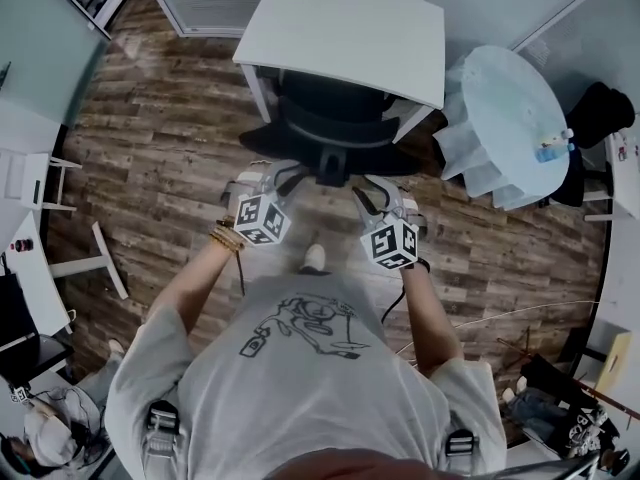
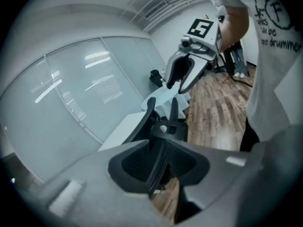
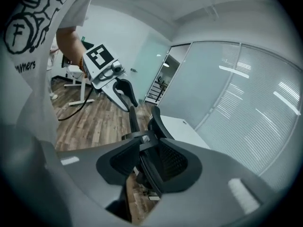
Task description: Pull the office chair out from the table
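Wood-plank floor (image 1: pixel 170 138) runs under a white desk (image 1: pixel 350 23) at the far side of the room. The office chair (image 1: pixel 330 108) is tucked seat-first beneath the desk, with its backrest (image 1: pixel 300 148) turned toward me.

For the pull, what matters is that the chair lies straight ahead of both tools and the desk is beyond it. The backrest's long axis runs left to right across my line of travel, so the draw comes squarely back toward my body. I judge neither arm nearer, as they flank the backrest about evenly.

From its own view, the left hand-held gripper (image 1: pixel 270 180) has its jaws closed in on the backrest's thin black frame edge, which passes between the pads. The right hand-held gripper (image 1: pixel 370 192) is clamped the same way on the opposite side, with the frame and mesh sitting between its jaws. Each tool shows in the other's view, well apart across the chair back.
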Motion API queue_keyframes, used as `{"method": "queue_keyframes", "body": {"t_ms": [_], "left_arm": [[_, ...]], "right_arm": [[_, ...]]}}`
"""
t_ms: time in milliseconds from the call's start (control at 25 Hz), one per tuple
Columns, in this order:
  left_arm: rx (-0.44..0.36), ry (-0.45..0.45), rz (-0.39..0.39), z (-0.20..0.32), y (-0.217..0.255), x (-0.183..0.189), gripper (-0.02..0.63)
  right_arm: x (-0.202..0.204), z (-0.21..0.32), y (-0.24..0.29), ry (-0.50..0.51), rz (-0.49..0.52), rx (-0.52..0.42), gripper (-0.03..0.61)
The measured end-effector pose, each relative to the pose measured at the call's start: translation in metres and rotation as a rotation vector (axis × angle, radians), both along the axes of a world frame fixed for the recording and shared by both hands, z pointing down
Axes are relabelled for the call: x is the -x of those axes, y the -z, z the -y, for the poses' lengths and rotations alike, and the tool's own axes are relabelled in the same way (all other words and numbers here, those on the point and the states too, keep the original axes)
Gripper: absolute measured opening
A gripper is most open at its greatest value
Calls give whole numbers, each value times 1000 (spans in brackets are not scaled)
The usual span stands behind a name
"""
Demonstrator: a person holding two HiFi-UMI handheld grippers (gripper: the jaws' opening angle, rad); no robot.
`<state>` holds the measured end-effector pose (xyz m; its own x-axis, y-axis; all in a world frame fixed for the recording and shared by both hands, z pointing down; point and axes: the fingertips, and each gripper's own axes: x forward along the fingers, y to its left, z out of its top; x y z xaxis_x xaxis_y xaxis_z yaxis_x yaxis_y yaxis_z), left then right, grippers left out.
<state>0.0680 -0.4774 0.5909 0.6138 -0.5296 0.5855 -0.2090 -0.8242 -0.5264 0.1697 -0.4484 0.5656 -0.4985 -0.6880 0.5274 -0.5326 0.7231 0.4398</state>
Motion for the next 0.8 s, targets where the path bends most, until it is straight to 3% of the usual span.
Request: {"method": "queue_keyframes", "body": {"t_ms": [440,760,800], "left_arm": [[-9,-124,298,39,-70,1,170],[33,-154,383,54,-105,0,178],[37,-159,394,53,-108,0,145]], "right_arm": [[-20,39,-83,127,-306,73,181],[-38,58,-131,142,-460,140,183],[-40,59,-135,140,-466,147,168]]}}
